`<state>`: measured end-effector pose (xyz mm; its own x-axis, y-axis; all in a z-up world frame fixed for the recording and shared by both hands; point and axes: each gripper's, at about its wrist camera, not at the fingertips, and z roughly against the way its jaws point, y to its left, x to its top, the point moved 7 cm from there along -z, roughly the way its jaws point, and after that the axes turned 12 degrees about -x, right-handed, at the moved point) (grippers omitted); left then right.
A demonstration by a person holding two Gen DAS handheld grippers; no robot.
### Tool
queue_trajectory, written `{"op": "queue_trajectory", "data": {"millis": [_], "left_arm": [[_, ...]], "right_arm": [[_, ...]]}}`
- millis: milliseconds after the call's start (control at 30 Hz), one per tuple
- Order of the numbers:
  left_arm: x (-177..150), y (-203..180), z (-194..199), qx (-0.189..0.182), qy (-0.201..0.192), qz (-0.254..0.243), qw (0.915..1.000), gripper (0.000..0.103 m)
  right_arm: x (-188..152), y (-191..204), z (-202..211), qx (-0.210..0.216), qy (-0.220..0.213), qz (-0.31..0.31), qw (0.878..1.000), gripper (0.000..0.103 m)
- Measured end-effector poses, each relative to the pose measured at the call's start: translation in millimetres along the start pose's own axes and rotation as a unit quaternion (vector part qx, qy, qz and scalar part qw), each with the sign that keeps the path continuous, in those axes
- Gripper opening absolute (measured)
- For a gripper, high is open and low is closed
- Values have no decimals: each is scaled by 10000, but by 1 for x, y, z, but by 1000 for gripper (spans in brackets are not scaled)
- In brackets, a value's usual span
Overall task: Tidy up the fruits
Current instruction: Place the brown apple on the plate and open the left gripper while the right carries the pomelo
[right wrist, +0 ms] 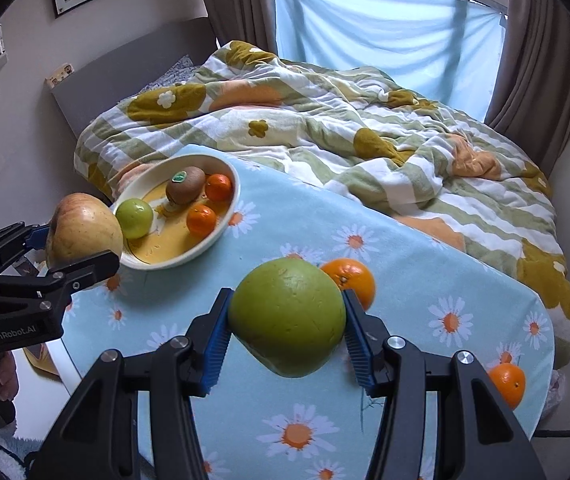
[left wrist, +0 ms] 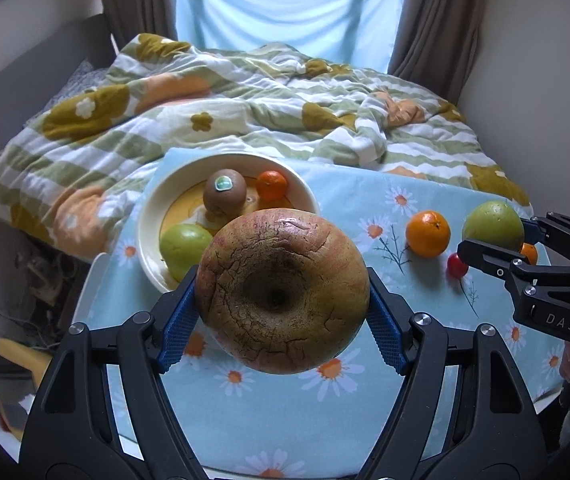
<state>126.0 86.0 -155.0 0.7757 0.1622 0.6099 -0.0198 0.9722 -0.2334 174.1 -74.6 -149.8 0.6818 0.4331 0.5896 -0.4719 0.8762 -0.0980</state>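
My left gripper point(left wrist: 283, 280) is shut on a large, cracked reddish-yellow apple point(left wrist: 285, 320), held above the table just in front of the cream bowl point(left wrist: 147, 216). In the bowl lie a kiwi point(left wrist: 224, 193), a small orange point(left wrist: 271, 185) and a green apple point(left wrist: 184, 247). My right gripper point(right wrist: 287, 322) is shut on a big green apple point(right wrist: 287, 312), lifted off the daisy tablecloth point(right wrist: 425, 280). From the right wrist view, the left gripper point(right wrist: 79, 246) holds its apple point(right wrist: 85, 228) against the bowl's near rim point(right wrist: 235, 200), and a second small orange point(right wrist: 201, 219) shows inside.
On the cloth lie an orange point(right wrist: 355, 280), another orange point(right wrist: 507, 384) near the right edge and a small red fruit point(left wrist: 457, 266). A bed with a rumpled flowered quilt point(left wrist: 245, 112) stands right behind the table. Floor clutter point(left wrist: 25, 280) lies off the table's left edge.
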Motion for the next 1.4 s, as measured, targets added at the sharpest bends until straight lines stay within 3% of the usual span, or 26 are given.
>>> {"op": "queue_trajectory", "data": {"millis": [300,767,1033,1400], "left_arm": [[28,56,2,-126,16,-206,9997,82],[58,122,-37,-439,229,-549,9973,82],[64,140,-79,-645,446,-702,9944,82],[57,147,-109,-700,654,-399,9946,83]], "right_arm": [[28,51,-4,-55,-75,-175,9998,48],[50,101,-37,-290,57,-568,9979,48],[49,109,-55,-459,224,-761,9958,48],[51,112,-65,-419,233,-724,9962,49]]}}
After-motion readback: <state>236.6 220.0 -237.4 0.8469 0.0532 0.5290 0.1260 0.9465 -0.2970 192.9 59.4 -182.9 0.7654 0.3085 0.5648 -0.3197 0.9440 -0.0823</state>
